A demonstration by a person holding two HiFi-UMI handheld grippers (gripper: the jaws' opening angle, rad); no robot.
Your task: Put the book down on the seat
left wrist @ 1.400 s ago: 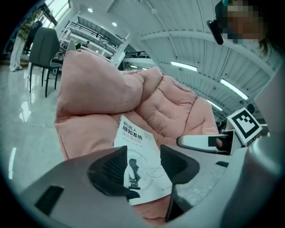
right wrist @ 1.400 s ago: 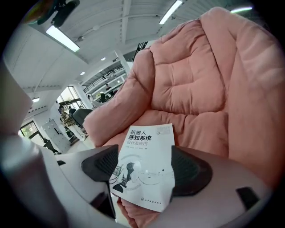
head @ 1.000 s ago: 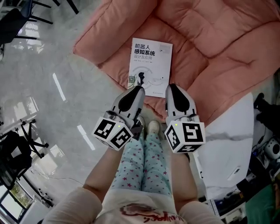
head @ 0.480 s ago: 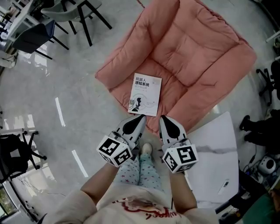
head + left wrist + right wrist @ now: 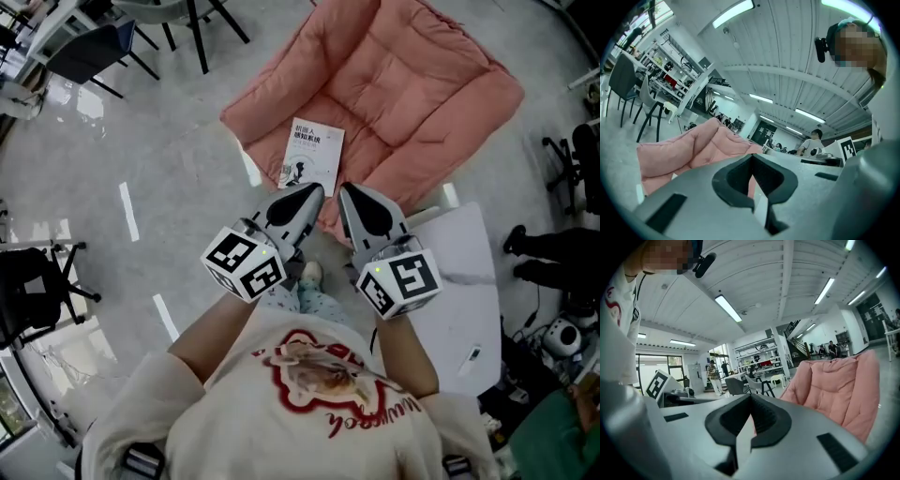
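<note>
A white book (image 5: 312,158) with dark print lies flat near the front edge of the pink cushioned seat (image 5: 412,94), seen in the head view. My left gripper (image 5: 314,193) and right gripper (image 5: 345,191) hang side by side above and in front of the seat, both shut and empty, clear of the book. In the left gripper view the pink seat (image 5: 693,147) shows beyond my closed jaws; in the right gripper view the seat (image 5: 839,385) stands at the right. Each gripper's marker cube (image 5: 243,262) faces up.
A white board (image 5: 464,300) lies on the grey floor right of my legs. Black chair legs (image 5: 202,28) stand at the top left, dark office chairs at the right edge (image 5: 572,178). People and shelves stand far off in both gripper views.
Both grippers and my head have risen well above the seat; the book and cushion look smaller and farther below. The book stays where it lay.
</note>
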